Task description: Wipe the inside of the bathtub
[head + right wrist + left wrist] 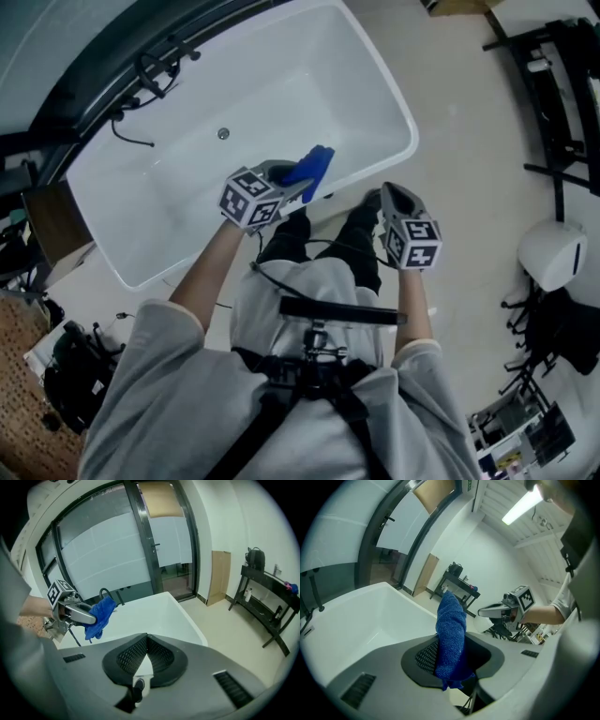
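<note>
My left gripper (302, 184) pinches the blue cloth (316, 167) over the near rim of the bathtub (281, 89) — wiping not yet begun. My right gripper (392, 199) sits closed and empty; next, I judge, the cloth must go down onto the inner wall.

Cloth (310, 171) above bathtub (178, 183) edge; right gripper (390, 192) outside.

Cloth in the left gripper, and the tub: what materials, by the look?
Cloth: blue, matte, with a nubby looped pile. It looks like terry or microfibre, and hangs soft and folded.
Tub: a seamless white shell, smooth and glossy with soft highlights. Probably acrylic or enamelled; the look doesn't settle which.
</note>
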